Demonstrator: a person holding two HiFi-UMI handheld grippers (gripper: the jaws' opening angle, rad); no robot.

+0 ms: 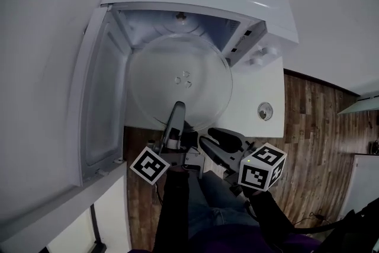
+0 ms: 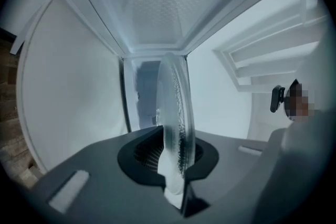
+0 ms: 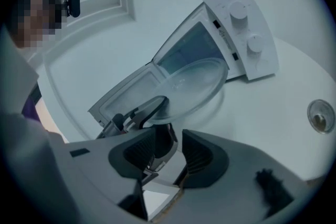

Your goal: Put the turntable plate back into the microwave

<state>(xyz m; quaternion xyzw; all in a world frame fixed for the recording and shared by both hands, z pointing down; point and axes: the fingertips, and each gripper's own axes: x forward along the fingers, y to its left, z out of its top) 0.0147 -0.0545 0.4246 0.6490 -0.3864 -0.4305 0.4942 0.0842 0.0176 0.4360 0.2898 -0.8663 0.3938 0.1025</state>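
The clear glass turntable plate hangs level in front of the open white microwave, its far half over the cavity mouth. My left gripper is shut on the plate's near rim. In the left gripper view the plate stands edge-on between the pads. My right gripper is just below and right of the plate's near edge, open, with nothing between its jaws. The right gripper view shows the plate, the left gripper on its rim, and the right gripper spread wide short of it.
The microwave door is swung open at the left. The control panel with two knobs is on the microwave's right. A small round metal disc lies on the white counter to the right. Wooden floor lies beyond the counter edge.
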